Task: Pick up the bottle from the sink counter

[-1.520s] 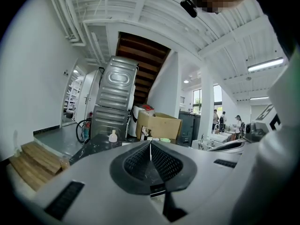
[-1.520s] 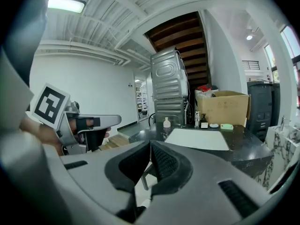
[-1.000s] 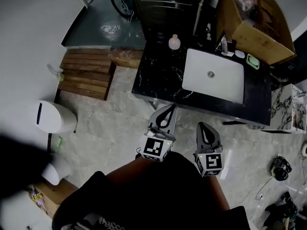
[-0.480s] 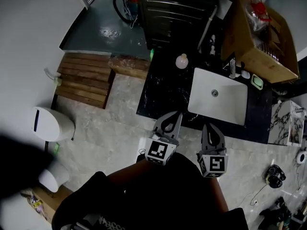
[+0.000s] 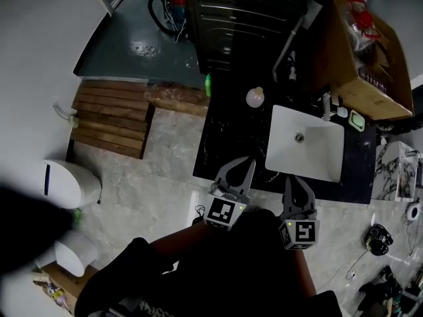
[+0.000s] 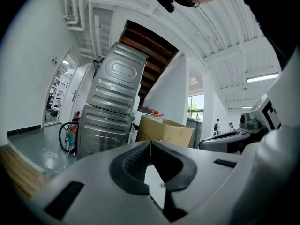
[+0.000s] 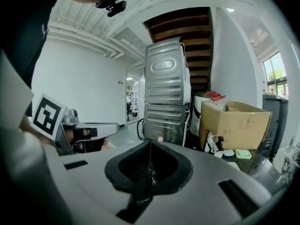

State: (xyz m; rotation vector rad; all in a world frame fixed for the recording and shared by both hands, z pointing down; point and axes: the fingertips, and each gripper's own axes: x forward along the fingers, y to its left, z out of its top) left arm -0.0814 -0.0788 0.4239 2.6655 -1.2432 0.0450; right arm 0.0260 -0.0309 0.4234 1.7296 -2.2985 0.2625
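Note:
The bottle [image 5: 255, 97], round and pale pink with a small cap, stands upright on the black sink counter [image 5: 225, 137], left of the white basin [image 5: 304, 144]. My left gripper [image 5: 243, 161] is shut and empty, its tips over the counter's near edge, well short of the bottle. My right gripper [image 5: 290, 179] is also shut and empty, at the counter's front edge below the basin. In the left gripper view the pads of the left gripper [image 6: 150, 142] meet with nothing between them. The right gripper view shows the right gripper [image 7: 149, 142] the same way.
A cardboard box [image 5: 363, 51] sits at the counter's far right, with a green soap dish [image 5: 357, 119] and small dispensers [image 5: 327, 104] behind the basin. Stacked metal machines [image 5: 244, 18] stand behind the counter. A wooden pallet [image 5: 109, 117] and a white bin [image 5: 66, 183] are on the floor at left.
Both grippers have moved forward toward the counter. Their tips were over the floor before and now reach its near edge. The bottle has not moved.

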